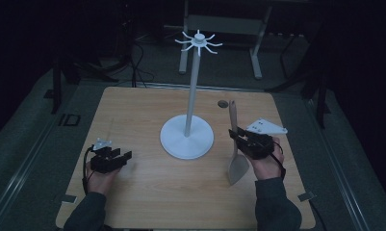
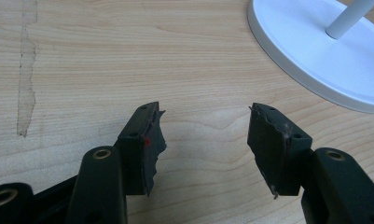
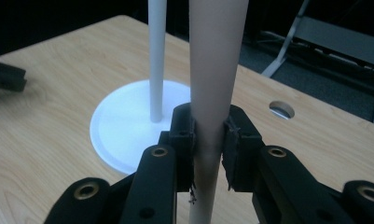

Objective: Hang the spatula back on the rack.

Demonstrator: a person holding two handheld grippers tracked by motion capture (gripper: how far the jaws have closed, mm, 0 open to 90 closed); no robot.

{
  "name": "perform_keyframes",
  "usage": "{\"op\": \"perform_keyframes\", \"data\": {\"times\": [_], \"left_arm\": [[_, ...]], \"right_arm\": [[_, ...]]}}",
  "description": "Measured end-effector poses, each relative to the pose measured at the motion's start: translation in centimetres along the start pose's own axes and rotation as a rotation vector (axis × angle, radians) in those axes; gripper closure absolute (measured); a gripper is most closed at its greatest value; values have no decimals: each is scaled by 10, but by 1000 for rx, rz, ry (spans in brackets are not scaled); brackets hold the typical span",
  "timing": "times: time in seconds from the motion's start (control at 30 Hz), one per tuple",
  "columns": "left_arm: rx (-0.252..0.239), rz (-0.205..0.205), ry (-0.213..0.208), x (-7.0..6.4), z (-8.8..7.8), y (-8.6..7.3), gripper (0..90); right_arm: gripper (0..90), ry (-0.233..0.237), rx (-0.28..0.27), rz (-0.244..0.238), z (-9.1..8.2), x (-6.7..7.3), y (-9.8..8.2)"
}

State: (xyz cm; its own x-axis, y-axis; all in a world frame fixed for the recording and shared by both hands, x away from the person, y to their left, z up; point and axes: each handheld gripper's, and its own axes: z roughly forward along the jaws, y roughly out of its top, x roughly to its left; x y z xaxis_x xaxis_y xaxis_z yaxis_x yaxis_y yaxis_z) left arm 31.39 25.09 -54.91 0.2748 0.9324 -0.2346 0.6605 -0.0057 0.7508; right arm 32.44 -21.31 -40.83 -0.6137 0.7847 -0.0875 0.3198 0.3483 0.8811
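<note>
A pale wooden spatula [image 1: 236, 153] stands tilted at the right of the table, blade down near the front, handle pointing away. My right gripper [image 1: 237, 135] is shut on its handle [image 3: 211, 116], which rises between the two pads. A white hook stand [image 1: 193, 82] with a round base [image 3: 121, 128] and a crown of hooks stands mid-table, left of the spatula. My left gripper [image 1: 124, 157] rests low at the front left, open, with bare wood between its fingertips [image 2: 204, 128]. The stand's base [image 2: 315, 51] lies ahead to its right.
The wooden table [image 1: 133, 192] has a round hole [image 1: 223, 103] near its far edge, right of the stand's pole. Beyond the table are a dark floor, cables and a grey frame [image 1: 219, 29]. A pale streak [image 2: 26, 70] marks the wood at the left.
</note>
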Motion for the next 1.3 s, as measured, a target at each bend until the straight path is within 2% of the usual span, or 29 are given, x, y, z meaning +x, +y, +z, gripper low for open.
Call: {"op": "perform_keyframes", "data": {"times": [0.6, 1.3], "left_arm": [[2, 1, -1, 0, 0, 0, 447], [-4, -5, -3, 0, 0, 0, 447]], "right_arm": [[755, -7, -73, 3, -2, 4, 16], [755, -5, -119, -4, -4, 9, 37]]}}
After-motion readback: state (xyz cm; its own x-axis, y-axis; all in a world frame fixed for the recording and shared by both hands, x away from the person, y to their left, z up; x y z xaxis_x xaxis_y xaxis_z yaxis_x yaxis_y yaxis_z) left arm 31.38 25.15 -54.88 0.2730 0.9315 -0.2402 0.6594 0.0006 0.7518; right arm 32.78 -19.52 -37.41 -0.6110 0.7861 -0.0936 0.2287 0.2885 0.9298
